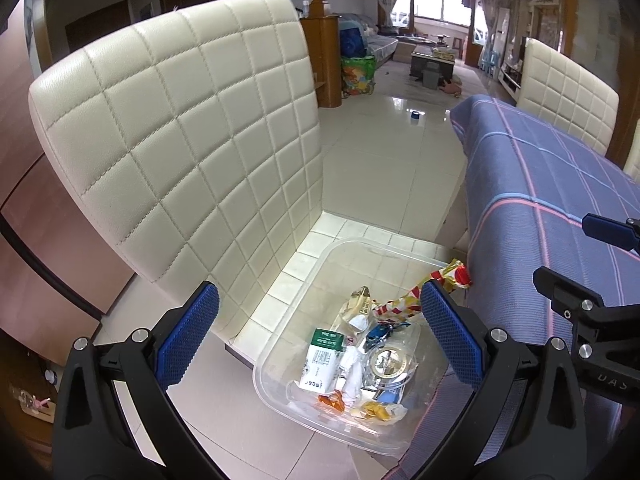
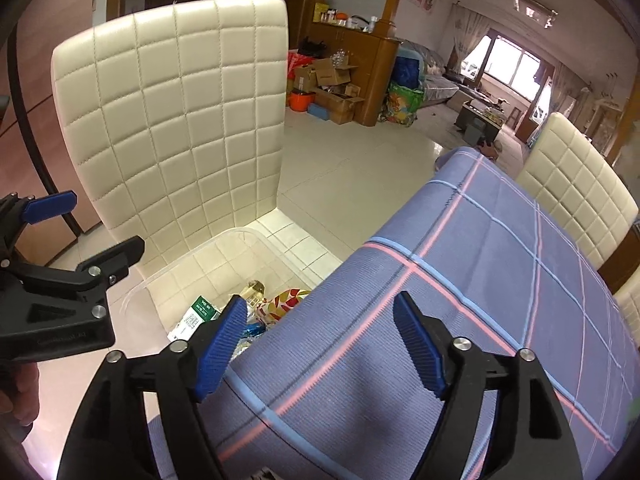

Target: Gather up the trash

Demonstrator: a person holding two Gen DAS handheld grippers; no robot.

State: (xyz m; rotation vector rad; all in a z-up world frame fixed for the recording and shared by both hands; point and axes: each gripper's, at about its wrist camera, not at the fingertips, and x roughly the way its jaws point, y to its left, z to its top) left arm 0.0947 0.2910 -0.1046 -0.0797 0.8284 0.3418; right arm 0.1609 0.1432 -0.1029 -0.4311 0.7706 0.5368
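Cream quilted chair point(image 1: 180, 128) fills the upper left; on its seat sits my clear plastic bin point(image 1: 280, 364), wrappers and a green-white carton point(image 1: 322, 360) piled inside at lower centre. Right gripper point(image 2: 320, 344) is released, empty, angled down over the plaid tablecloth point(image 2: 480, 280). Left gripper point(image 1: 320, 340) hangs spread above the bin, empty too. I'd scan the cloth before reaching.

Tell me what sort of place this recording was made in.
Most likely a home, an open dining and living area. A table with a checked blue tablecloth stands among cream quilted dining chairs, and beyond the tiled floor are a sofa, a coffee table and a curtained window.
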